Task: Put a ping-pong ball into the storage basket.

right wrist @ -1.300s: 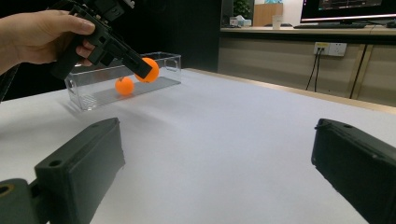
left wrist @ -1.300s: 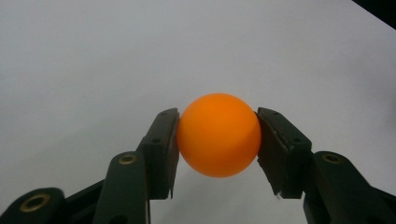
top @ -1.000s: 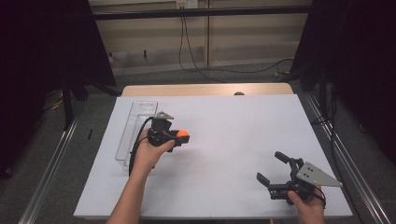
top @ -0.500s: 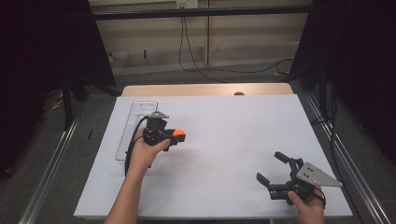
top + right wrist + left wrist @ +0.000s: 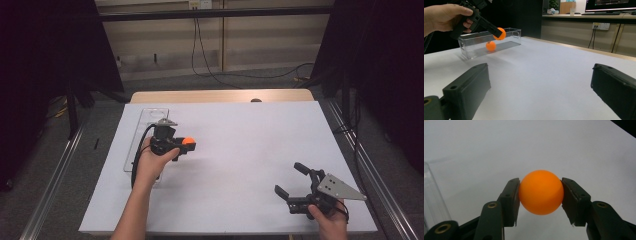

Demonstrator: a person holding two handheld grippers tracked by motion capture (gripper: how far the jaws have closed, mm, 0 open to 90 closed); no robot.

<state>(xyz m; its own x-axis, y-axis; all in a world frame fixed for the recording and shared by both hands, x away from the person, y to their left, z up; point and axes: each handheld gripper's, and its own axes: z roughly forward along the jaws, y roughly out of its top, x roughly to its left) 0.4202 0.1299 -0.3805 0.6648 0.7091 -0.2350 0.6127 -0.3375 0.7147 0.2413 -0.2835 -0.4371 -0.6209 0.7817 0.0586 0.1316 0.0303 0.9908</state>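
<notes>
From above, the left gripper (image 5: pixel 186 145) holds an orange ball (image 5: pixel 188 141) at its tip, with the clear box (image 5: pixel 145 120) just behind and left of it; the right gripper (image 5: pixel 292 180) rests well apart, jaws wide. In the left gripper view, both pads clamp the ball (image 5: pixel 541 192). In the right gripper view, its jaws gape with nothing between them; far ahead, a second ball (image 5: pixel 490 46) lies in the box (image 5: pixel 469 46).

I found no readable text, label, brand, number or sign anywhere I looked. The monitor (image 5: pixel 610 5) far behind my table showed bright lines on its screen, but they were too small and blurred for me to make out.
</notes>
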